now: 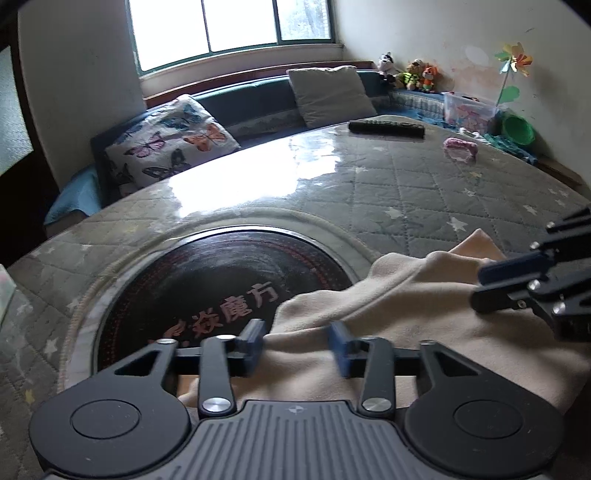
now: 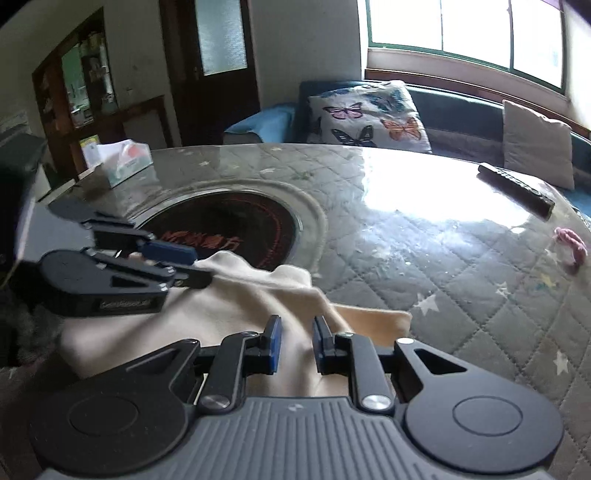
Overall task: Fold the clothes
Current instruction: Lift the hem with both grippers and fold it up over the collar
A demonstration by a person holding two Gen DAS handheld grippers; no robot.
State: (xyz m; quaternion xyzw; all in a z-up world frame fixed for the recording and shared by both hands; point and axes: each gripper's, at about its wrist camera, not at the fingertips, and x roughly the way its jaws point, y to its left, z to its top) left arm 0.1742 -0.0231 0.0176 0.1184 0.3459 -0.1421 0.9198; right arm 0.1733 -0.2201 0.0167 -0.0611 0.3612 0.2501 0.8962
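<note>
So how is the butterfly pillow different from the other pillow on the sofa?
The butterfly pillow is white with purple, orange, blue and black butterflies printed on it; the plain pillow is grey with no picture. The butterfly pillow sits near the sofa's blue-covered end, while the plain pillow sits further along under the window, closer to the stuffed toys. Both are squarish and lean against the sofa back.

daylight from window [image 1: 236, 26] | glare on table [image 1: 229, 184] | fisheye-warped edges | slight blur
</note>
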